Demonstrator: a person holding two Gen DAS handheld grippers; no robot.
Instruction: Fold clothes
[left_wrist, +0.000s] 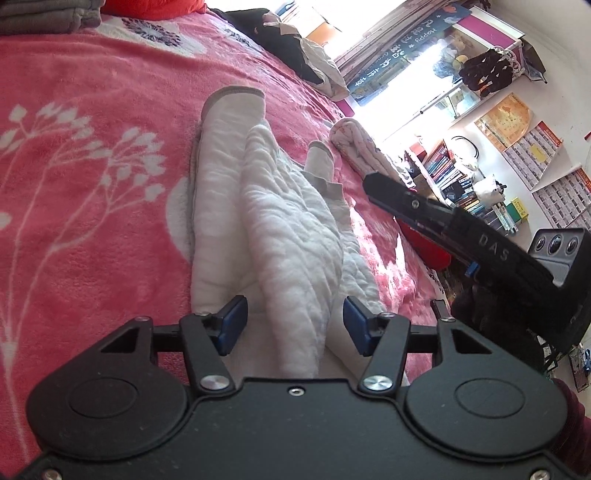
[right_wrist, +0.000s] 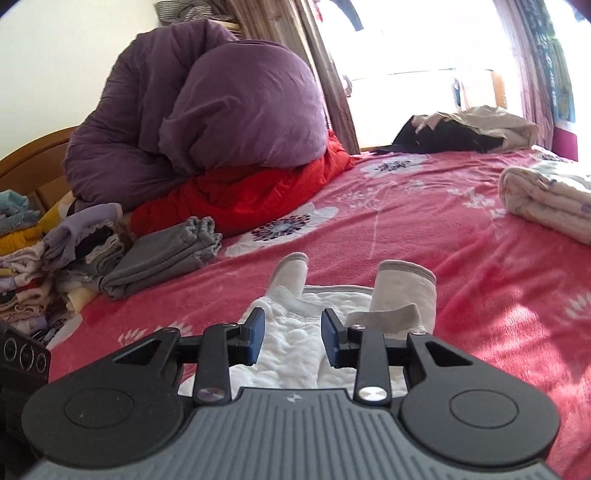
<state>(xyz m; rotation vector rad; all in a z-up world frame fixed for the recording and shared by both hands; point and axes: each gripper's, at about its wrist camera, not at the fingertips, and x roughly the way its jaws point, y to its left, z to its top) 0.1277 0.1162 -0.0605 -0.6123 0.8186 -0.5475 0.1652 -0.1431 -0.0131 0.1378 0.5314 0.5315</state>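
White garment (left_wrist: 280, 221) lies on the pink blanket (left_wrist: 92, 166) ahead of both grippers' parted fingers; bookshelf (left_wrist: 454, 177) beyond.

The white garment (left_wrist: 280, 229) is soft quilted cloth, puckered and matt, with smoother grey ribbed cuffs (right_wrist: 406, 275) — it lies on a bed blanket (left_wrist: 92, 177) of pink fleece, fuzzy and napped. The left tongs (left_wrist: 295, 326) and right tongs (right_wrist: 293, 338) are matt black plastic with shiny metal pivot screws and blue rubbery pads (left_wrist: 232, 325), the right body ridged in grey. The purple duvet (right_wrist: 221, 107) looks like crinkled cotton, the headboard (right_wrist: 33, 158) smooth varnished wood.
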